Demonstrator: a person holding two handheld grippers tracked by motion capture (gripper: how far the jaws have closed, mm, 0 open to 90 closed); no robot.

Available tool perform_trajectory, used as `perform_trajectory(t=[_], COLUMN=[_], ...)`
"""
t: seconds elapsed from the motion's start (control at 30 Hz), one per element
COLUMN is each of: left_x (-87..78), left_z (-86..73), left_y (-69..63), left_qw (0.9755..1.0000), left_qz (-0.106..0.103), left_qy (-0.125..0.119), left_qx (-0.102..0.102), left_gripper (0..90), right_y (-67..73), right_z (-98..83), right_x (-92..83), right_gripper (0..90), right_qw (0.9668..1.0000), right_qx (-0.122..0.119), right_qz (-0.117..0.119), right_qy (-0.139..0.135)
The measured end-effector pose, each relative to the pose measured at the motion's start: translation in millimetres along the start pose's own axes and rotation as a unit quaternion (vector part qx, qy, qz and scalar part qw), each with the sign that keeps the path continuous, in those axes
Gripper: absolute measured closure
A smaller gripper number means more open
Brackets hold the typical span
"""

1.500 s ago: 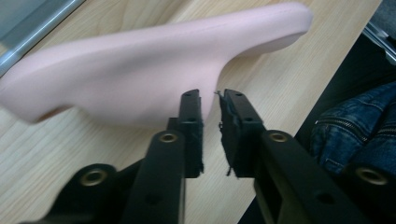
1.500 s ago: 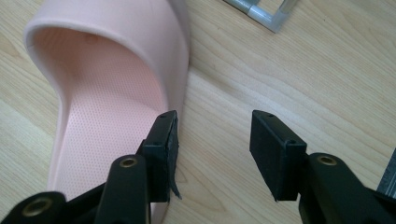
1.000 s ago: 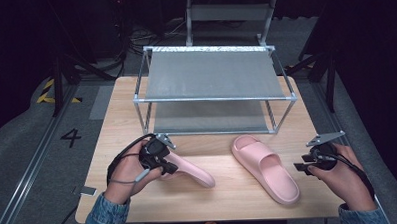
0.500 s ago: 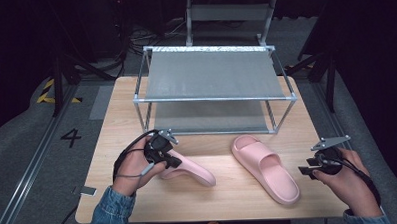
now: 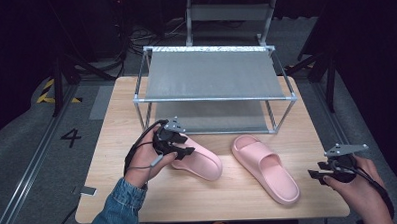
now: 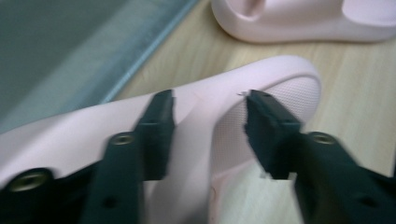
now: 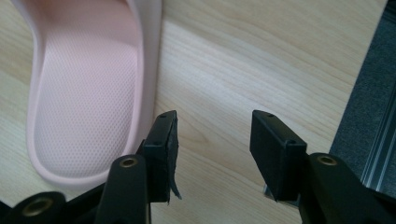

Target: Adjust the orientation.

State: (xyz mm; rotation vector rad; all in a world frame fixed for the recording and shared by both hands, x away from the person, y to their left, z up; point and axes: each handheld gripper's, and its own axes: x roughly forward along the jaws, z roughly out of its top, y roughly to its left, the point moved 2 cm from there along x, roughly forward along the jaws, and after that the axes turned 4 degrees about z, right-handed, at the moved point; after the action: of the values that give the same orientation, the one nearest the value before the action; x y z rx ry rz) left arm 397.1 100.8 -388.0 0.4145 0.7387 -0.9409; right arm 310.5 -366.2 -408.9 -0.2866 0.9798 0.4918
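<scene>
Straddling the left pink foam slipper (image 5: 200, 159) with jaws spread, left gripper (image 5: 180, 147) moved closer to the metal rack (image 5: 213, 76), dimpled-soled right slipper (image 5: 266, 167) on wooden table (image 5: 209, 196), right gripper (image 5: 321, 173) released, drawn back

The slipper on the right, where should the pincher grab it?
Probably the side wall of the right slipper near its heel. It lies flat, sole down, so that raised rim is thin enough to pinch. The right gripper is open beside it; come from the right, one jaw inside the footbed.
</scene>
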Motion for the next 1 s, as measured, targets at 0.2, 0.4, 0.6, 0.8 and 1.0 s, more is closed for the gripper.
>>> perform_trajectory(t=[0.2, 0.4, 0.6, 0.8, 1.0], left_x=[2.3, 13.2, 36.8, 56.9, 62.4], left_z=[5.1, 4.1, 0.7, -5.8, -8.5], left_y=[0.1, -2.7, -13.5, -16.5, -15.7], left_qw=[0.9999, 0.9999, 0.9996, 0.9983, 0.998], left_qz=[0.005, 0.005, -0.003, -0.007, -0.014], left_qy=[-0.008, 0.009, 0.028, 0.053, 0.047], left_qx=[0.004, 0.004, -0.003, -0.023, -0.041], left_gripper=[40.6, 38.8, 45.7, 45.6, 45.2], right_y=[-2.2, -2.6, 0.0, 1.9, 3.7], right_z=[-5.1, -6.2, -5.0, -4.3, -2.9], right_x=[-6.9, -6.3, -2.5, 2.6, 6.0], right_gripper=[51.7, 51.6, 52.9, 53.4, 53.1], right_qw=[0.9997, 0.9997, 0.9998, 0.9999, 0.9999], right_qx=[0.011, 0.009, 0.002, -0.002, -0.005], right_qz=[-0.01, -0.014, -0.015, -0.012, -0.009], right_qy=[-0.018, -0.019, -0.014, -0.01, -0.005])
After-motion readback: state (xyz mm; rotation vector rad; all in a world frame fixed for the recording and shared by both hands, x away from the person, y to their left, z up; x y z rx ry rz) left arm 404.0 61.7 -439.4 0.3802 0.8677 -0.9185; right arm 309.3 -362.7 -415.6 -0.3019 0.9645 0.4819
